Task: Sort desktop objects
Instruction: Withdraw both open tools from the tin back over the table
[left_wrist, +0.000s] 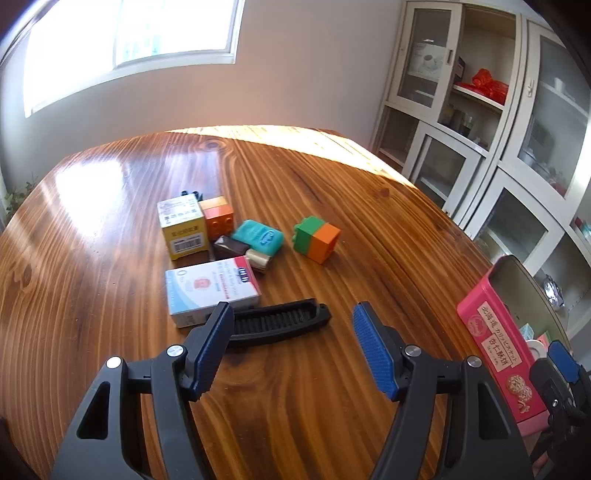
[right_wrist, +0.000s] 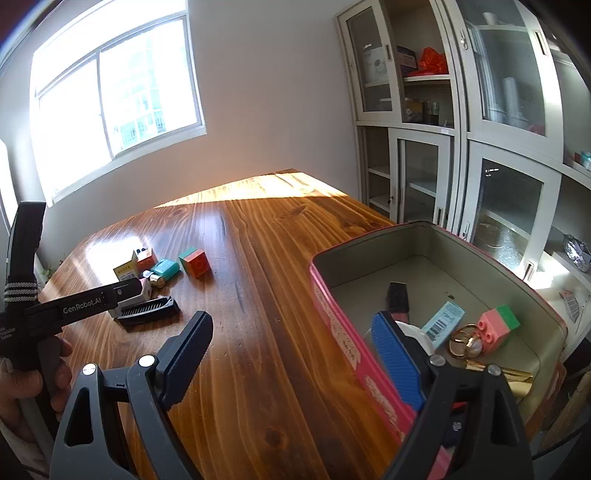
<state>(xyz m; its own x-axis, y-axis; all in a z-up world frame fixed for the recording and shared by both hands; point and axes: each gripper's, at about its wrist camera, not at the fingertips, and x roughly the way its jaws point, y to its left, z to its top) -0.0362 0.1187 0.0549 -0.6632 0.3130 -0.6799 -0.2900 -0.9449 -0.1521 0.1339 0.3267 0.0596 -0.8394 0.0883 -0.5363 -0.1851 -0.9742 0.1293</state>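
Note:
My left gripper (left_wrist: 293, 345) is open and empty, just above a black comb (left_wrist: 280, 321) on the wooden table (left_wrist: 332, 387). Beyond it lie a white card box (left_wrist: 210, 290), a yellow box (left_wrist: 183, 227), an orange brick (left_wrist: 219, 217), a teal case (left_wrist: 258, 236) and a green-orange block (left_wrist: 317, 238). My right gripper (right_wrist: 291, 354) is open and empty, straddling the near wall of the pink tin (right_wrist: 340, 328). In the tin lie a pink-green brick (right_wrist: 496, 325), a light blue box (right_wrist: 443, 323), a gold ring (right_wrist: 463, 343) and a dark flat item (right_wrist: 398, 295).
The pink tin (left_wrist: 495, 339) stands at the table's right edge. White glass-door cabinets (left_wrist: 480, 122) line the right wall. A window (right_wrist: 110, 92) is behind the table. The left handheld gripper body (right_wrist: 74, 306) shows in the right wrist view.

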